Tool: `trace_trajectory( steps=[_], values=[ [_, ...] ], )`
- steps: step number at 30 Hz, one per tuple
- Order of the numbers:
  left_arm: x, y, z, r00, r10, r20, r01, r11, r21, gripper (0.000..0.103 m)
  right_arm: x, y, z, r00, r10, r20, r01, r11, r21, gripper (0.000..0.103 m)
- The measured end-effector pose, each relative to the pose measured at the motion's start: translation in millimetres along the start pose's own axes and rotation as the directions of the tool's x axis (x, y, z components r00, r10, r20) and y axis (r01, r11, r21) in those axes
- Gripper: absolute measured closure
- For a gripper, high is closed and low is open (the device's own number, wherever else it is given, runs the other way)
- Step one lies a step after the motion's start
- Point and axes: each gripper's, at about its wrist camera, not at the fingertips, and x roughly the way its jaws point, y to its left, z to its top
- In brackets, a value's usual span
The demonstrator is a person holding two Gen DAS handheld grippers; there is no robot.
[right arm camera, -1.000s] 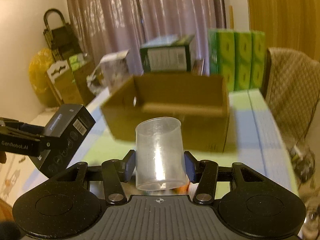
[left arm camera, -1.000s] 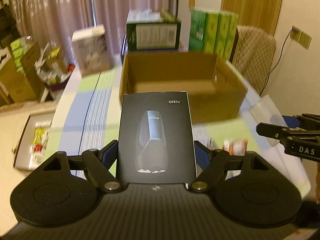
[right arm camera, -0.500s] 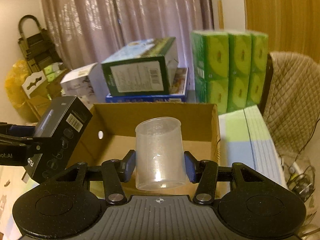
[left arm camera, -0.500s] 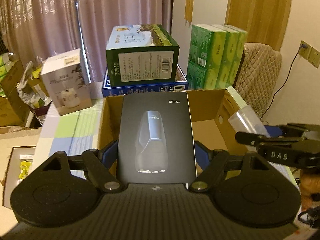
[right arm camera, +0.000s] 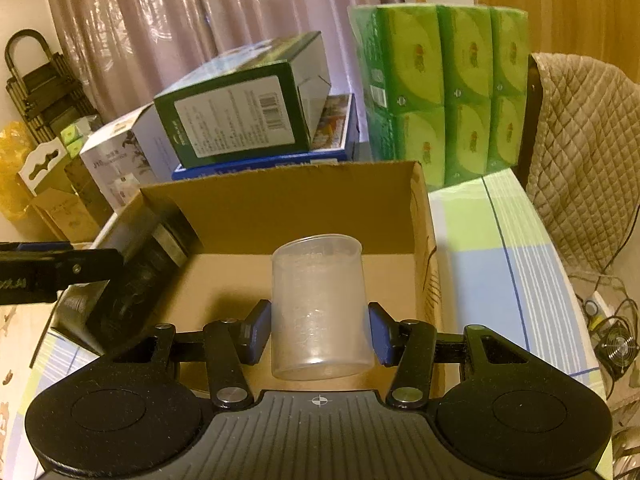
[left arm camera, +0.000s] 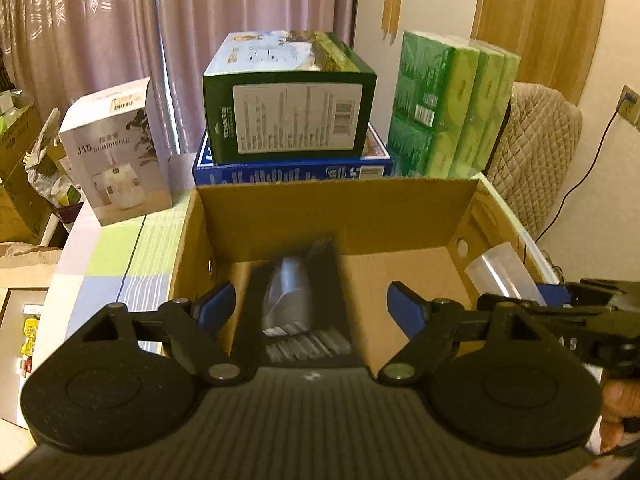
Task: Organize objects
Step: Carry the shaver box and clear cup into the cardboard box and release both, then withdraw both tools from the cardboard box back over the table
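Left claw (left arm camera: 310,304) over the open cardboard box (left arm camera: 336,216); blue pads spread wide, touching nothing. Black product box (left arm camera: 298,312) lies between and below them, inside the cardboard box toward its left wall; motion-blurred, so cannot tell whether it has settled on the bottom. In the right wrist view the same black box (right arm camera: 132,276) leans tilted against the left inner wall.

Right claw (right arm camera: 318,332) pinching a clear plastic measuring cup (right arm camera: 318,308), upright, mouth up, pads pressed on both sides near the base. Cup is over the box's interior, near the right wall. From the left wrist view the cup (left arm camera: 502,276) shows at the box's right rim.

Cardboard box sits on a counter with a green-blue-white checked cloth (right arm camera: 488,256). Behind the box: dark green carton (left arm camera: 290,96) stacked on a flat blue box (left arm camera: 292,170); green tissue packs (right arm camera: 440,88) to the right; white humidifier box (left arm camera: 116,152) to the left. Quilted chair cover (right arm camera: 580,144) far right.
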Motion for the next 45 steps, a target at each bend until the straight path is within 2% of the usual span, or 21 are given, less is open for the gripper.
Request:
trace_trajectory(
  steps=[10, 11, 13, 21, 30, 37, 45],
  values=[
    [-14, 6, -19, 1.0, 0.007, -0.002, -0.007, 1.0, -0.005, 0.023, 6, 1, -3, 1.0, 0.021, 0.009, -0.021, 1.0, 0.011, 0.053],
    [-17, 7, -20, 1.0, 0.009, 0.001, -0.009, 1.0, -0.004, 0.023, 5, 2, -2, 0.999, 0.031, 0.011, -0.031, 0.999, 0.006, 0.039],
    [-24, 7, -23, 1.0, 0.01, 0.006, -0.01, 1.0, -0.004, 0.023, 0, 3, -2, 0.999, 0.04, 0.029, -0.04, 0.999, -0.002, 0.021],
    [-62, 4, -36, 1.0, 0.019, 0.015, -0.019, 1.0, -0.009, 0.023, -35, 11, -3, 0.999, 0.012, 0.052, -0.01, 0.999, -0.036, 0.021],
    [-141, -5, -68, 0.998, 0.03, 0.052, -0.027, 0.999, -0.044, 0.019, -116, 18, -20, 0.996, 0.019, 0.084, -0.015, 0.999, -0.037, 0.021],
    [-200, -20, -115, 0.997, 0.029, 0.076, -0.024, 0.998, -0.063, 0.013, -193, 28, -59, 0.991, 0.032, 0.131, -0.025, 0.998, -0.053, 0.021],
    [-244, -34, -174, 0.994, 0.054, 0.092, -0.047, 0.996, -0.076, 0.001, -244, 27, -132, 0.989, 0.043, 0.14, -0.041, 0.999, -0.017, 0.021]
  ],
)
